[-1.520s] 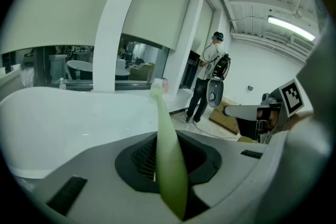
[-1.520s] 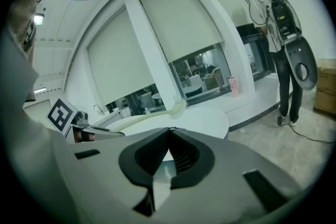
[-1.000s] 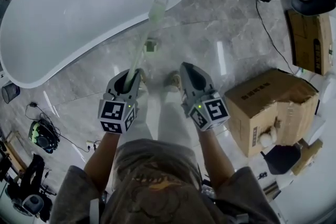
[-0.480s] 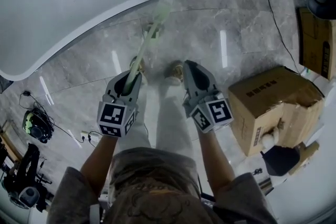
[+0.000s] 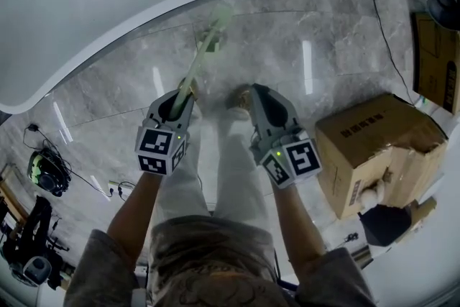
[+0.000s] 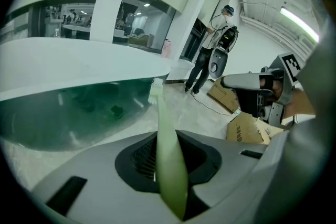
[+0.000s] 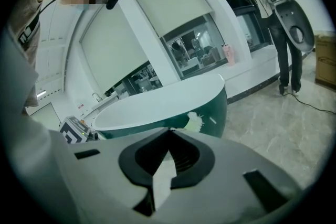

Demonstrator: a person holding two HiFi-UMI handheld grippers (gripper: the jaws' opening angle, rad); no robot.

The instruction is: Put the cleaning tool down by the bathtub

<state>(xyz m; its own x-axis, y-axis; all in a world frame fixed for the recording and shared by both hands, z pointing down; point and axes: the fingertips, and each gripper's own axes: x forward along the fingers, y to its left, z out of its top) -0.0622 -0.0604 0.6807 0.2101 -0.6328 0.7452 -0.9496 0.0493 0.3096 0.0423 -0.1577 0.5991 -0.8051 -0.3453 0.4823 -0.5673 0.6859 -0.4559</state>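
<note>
My left gripper (image 5: 182, 93) is shut on the handle of a pale green long-handled brush (image 5: 197, 65), which points away from me. Its white bristle head (image 5: 220, 14) hangs over the marble floor just short of the white bathtub (image 5: 108, 3). In the left gripper view the brush (image 6: 168, 155) runs out between the jaws toward the bathtub (image 6: 79, 60). My right gripper (image 5: 251, 93) is beside it at the same height, shut with nothing in it. In the right gripper view the right gripper (image 7: 169, 131) faces the bathtub (image 7: 163, 102), and the brush head (image 7: 195, 122) shows just past it.
An open cardboard box (image 5: 374, 147) stands on the floor to my right, with another box (image 5: 435, 61) behind it and a black cable (image 5: 381, 18) running across the floor. Dark gear (image 5: 43, 172) lies at the left. A person (image 6: 207, 60) stands far off. My shoes (image 5: 237, 98) are below the grippers.
The brush head was over the tub's rim and is now over the floor beside the tub. Both grippers keep their spacing, and the left grip has not changed.
</note>
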